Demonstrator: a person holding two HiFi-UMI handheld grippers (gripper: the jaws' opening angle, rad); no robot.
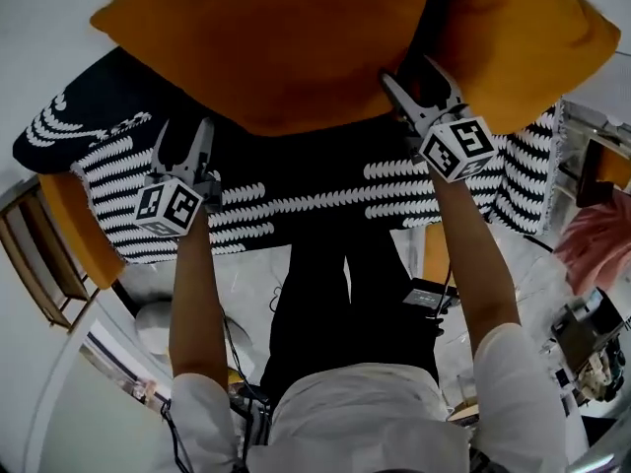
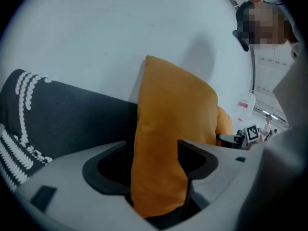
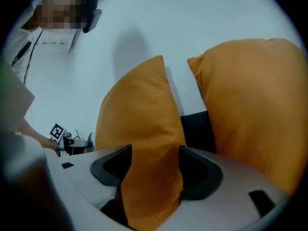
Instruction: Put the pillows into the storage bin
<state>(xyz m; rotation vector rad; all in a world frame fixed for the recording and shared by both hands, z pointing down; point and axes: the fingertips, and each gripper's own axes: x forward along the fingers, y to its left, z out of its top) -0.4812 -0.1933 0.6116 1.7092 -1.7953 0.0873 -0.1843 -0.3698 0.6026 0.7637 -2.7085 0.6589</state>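
A storage bin of black fabric with rows of white leaf marks lies open below the person's outstretched forearms. A large orange pillow lies across the bin's far side, above the dark inside. How deep it sits in the bin cannot be told. A second orange pillow lies just beside it at the bin's right end, overlapping the rim there.

The left tool reaches over the bin's left part, at the large pillow's near left edge. In the left gripper view the left tool has its jaws spread wide. An edge of the pillow runs down between them, and the bin's patterned wall shows to the left.

The right tool reaches over the bin's right part, in the gap between the two pillows. In the right gripper view the right tool also has its jaws standing wide apart. The large pillow's other edge fills the space between them and brushes both inner faces. The second pillow stands to its right, with a strip of the bin between the two pillows.

Neither tool pinches the fabric tight.
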